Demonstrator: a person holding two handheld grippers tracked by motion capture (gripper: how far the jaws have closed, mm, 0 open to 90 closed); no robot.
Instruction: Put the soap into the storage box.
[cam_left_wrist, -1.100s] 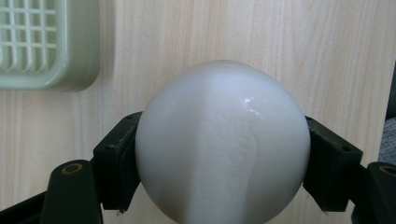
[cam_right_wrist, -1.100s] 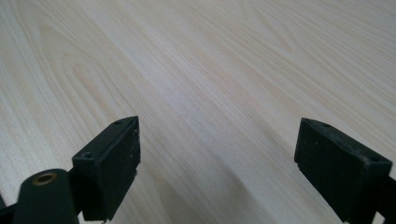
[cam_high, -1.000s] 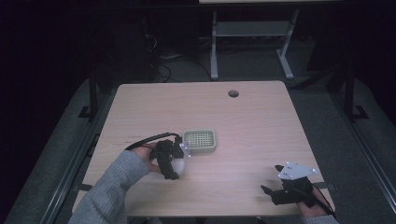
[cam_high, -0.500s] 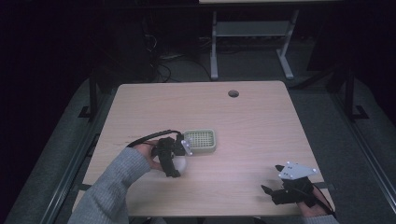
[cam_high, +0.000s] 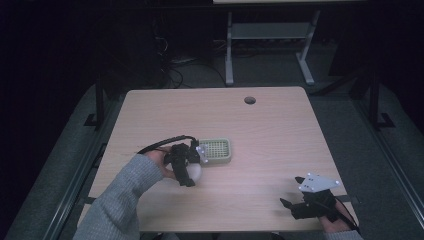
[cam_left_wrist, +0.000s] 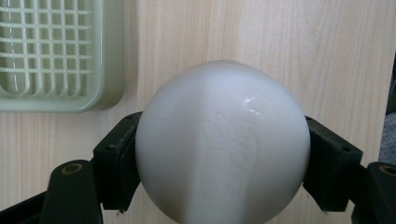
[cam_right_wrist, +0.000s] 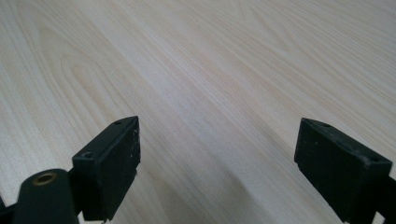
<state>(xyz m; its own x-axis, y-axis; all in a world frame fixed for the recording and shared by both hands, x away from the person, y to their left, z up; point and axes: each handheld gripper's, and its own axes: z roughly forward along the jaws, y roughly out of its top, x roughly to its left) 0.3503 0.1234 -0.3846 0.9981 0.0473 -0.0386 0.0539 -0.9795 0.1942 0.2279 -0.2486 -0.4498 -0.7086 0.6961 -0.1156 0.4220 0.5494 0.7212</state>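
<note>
One glossy white ball (cam_left_wrist: 223, 144) between left gripper (cam_left_wrist: 223, 161) jaws.

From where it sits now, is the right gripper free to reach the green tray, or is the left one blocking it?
Probably yes. The right gripper is open and empty near the table's front edge, with bare wood between it and the green tray. The left gripper, shut on the white ball, crowds only the tray's left side.
</note>
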